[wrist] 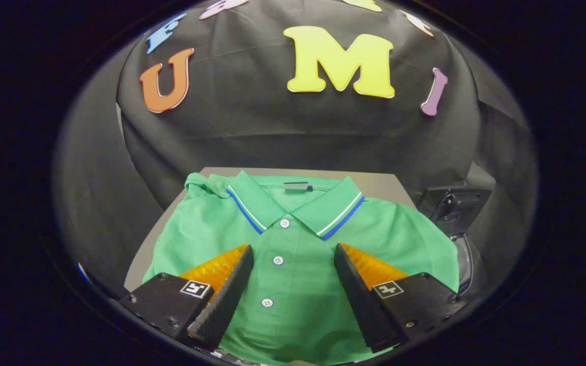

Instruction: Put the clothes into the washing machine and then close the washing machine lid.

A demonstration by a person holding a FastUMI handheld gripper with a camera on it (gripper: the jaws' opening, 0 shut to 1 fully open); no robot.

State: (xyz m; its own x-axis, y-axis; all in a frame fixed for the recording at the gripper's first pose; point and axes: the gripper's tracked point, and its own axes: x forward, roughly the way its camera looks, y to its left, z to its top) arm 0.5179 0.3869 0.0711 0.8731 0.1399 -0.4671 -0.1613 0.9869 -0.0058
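Tongs point(293, 290) spread wide, green polo shirt point(298, 239) folded flat between fingers

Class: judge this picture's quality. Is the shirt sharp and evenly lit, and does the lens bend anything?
Gripper view: the green shirt is sharp and evenly lit, without glare; the fisheye lens bulges the grey table edges; the open gripper fingers look oversized.

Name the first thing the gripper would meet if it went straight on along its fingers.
Probably the green polo shirt: the open gripper hovers with the button placket between its fingers; depth is unclear.
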